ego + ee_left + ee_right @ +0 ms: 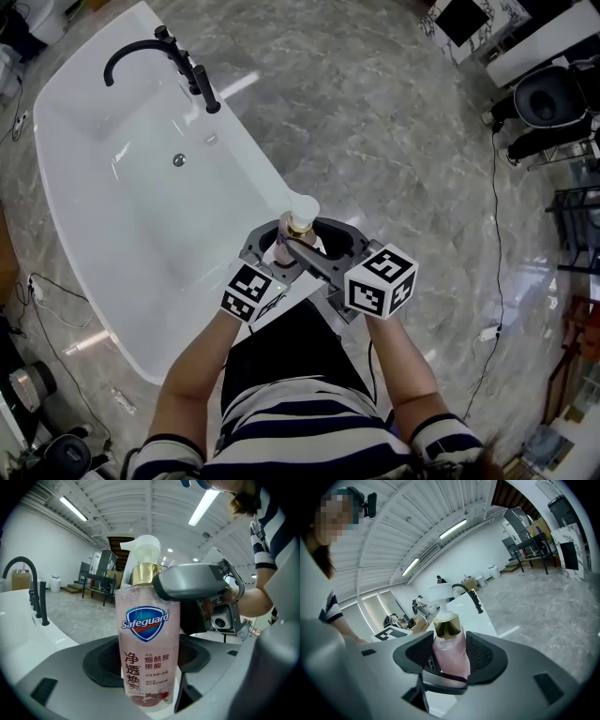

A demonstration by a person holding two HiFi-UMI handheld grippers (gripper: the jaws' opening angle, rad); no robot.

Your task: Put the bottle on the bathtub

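Observation:
A pink Safeguard pump bottle (298,228) with a gold collar and a white pump head is held upright over the near right rim of the white bathtub (122,234). My left gripper (279,253) is shut on its lower body. My right gripper (314,246) is shut on it higher up, below the collar. In the left gripper view the bottle (147,644) fills the centre between the left gripper (147,667) pads, and the right gripper's jaw crosses near its collar. In the right gripper view the bottle (450,653) sits pinched in the right gripper (450,660).
A black faucet (150,52) stands on the tub's far rim. Grey marble floor (394,141) lies to the right. Black chairs (553,103) and a white cabinet (469,23) are at far right, a cable and power strip (487,333) on the floor, gear (37,384) at lower left.

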